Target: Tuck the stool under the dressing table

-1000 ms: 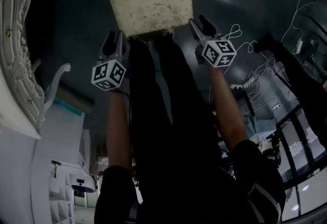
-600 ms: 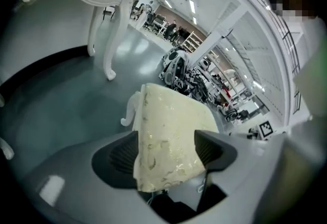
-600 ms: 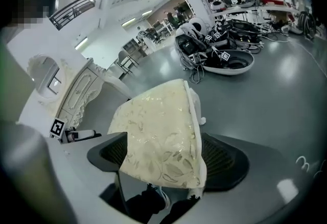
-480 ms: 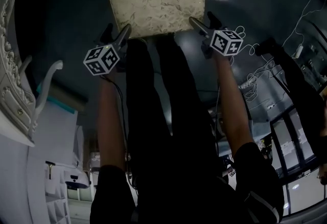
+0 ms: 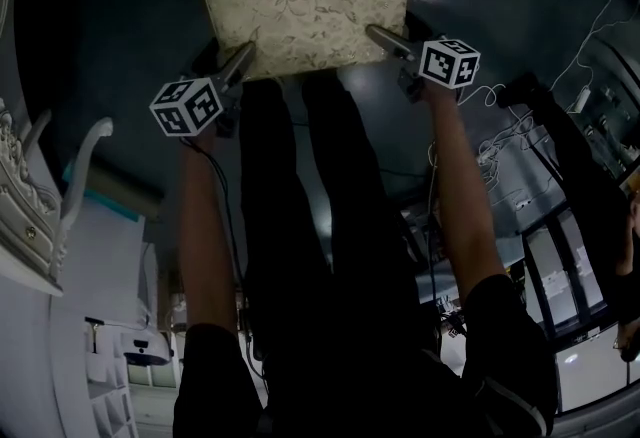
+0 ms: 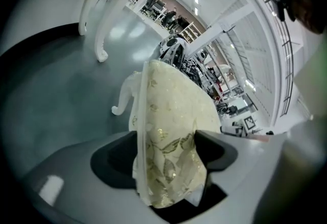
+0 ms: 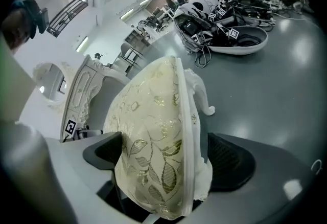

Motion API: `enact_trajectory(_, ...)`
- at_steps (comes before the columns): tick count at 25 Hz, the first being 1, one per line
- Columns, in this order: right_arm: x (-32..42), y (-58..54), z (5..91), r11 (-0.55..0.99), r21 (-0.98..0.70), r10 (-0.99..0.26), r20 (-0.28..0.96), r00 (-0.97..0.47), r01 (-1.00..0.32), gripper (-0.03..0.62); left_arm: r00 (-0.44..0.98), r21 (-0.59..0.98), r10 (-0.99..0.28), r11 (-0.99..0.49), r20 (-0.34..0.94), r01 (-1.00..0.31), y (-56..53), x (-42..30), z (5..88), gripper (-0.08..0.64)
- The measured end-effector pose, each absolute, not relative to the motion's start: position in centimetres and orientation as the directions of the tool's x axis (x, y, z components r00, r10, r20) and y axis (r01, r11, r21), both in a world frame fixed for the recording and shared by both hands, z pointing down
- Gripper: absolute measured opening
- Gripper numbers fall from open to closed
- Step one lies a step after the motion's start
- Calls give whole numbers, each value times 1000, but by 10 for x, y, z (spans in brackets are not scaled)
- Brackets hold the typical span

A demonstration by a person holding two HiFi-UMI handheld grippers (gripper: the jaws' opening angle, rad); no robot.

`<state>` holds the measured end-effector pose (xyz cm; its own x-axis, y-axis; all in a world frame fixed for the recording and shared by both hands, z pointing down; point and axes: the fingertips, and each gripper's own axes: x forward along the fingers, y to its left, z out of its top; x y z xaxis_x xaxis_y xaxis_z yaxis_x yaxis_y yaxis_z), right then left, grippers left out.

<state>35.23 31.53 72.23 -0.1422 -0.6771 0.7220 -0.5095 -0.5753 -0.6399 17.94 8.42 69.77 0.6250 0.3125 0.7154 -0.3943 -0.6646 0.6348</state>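
risk of losing hold: with both grippers slack, a push on the stool (image 5: pixel 305 6) would probably slide the pads over the cushion (image 6: pixel 168 131) instead of moving the stool.
risk of skewing: one gripper biting before the other would likely turn the stool, so that it meets the dressing table (image 5: pixel 30 216) crooked.
risk at the legs: a curved stool leg (image 6: pixel 121 99) could knock a table leg if it goes in off line.
arms: both forearms reach forward and down, side by side, each gripper slanted down at a near corner of the seat.
left gripper (image 5: pixel 240 61): jaws wide apart, the cushion's near left corner between them. one pad looks to be brushing the fabric, but nothing is clamped.
right gripper (image 5: pixel 385 36): jaws opening, the cushion's near right corner between them, not gripped.
stool place: seems to stand on the grey floor (image 5: pixel 120 26) ahead of the person, well apart from the dressing table at the left edge, not yet tucked in.
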Motion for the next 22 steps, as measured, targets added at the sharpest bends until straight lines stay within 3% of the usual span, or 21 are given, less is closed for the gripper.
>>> enact_trajectory(4, 348, 306, 718, -503, -684, -704, 679, -208, -529, 460, 612, 638, 340, -677, 714, -367, 87, 182, 699, 357)
enact_trajectory(16, 350, 307, 714, -487, -676, -678, 692, -249, -552, 420, 640, 639, 322, -684, 697, -352, 90, 181, 700, 348)
enact_trajectory(22, 357, 305, 703, -461, -663, -658, 702, -274, -590, 414, 661, 652, 286, -640, 694, -407, 100, 172, 697, 348)
